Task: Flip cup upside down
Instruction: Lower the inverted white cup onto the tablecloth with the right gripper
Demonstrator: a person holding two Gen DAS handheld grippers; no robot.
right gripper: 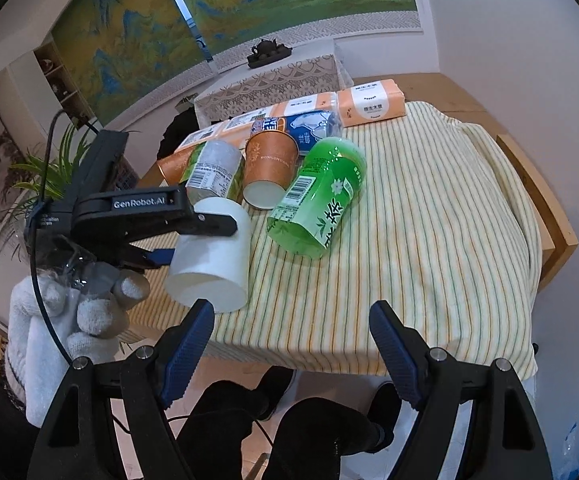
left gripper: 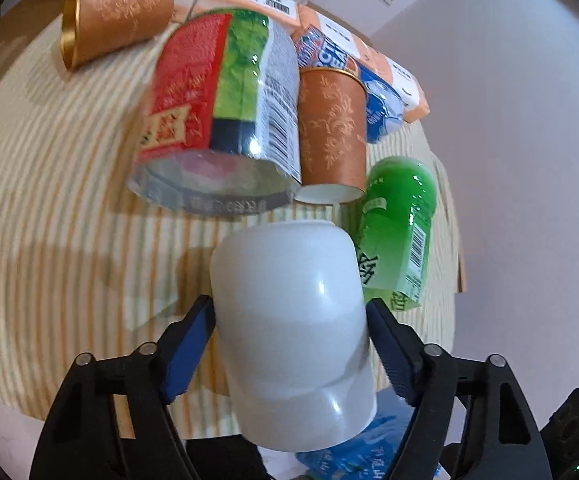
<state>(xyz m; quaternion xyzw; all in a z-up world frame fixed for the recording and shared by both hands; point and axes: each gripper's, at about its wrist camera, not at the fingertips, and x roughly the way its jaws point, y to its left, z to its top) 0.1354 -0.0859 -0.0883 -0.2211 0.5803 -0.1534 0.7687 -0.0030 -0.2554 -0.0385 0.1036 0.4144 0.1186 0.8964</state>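
A white cup (left gripper: 289, 320) is gripped in my left gripper (left gripper: 289, 312), blue pads on both sides of it. It is tilted, its base pointing away from the camera and its mouth toward the table's near edge. In the right wrist view the cup (right gripper: 213, 252) hangs above the striped tablecloth (right gripper: 429, 240) at the front left, mouth facing down and forward, held by the left gripper (right gripper: 209, 236). My right gripper (right gripper: 291, 320) is open and empty, in front of the table's near edge.
On the cloth lie a green bottle (right gripper: 317, 196), an orange paper cup (right gripper: 269, 168) on its side, a red-green labelled can (left gripper: 217, 108), another orange cup (left gripper: 113, 20), a blue pack (right gripper: 309, 128) and orange tissue packs (right gripper: 369, 102). A white wall stands at the right.
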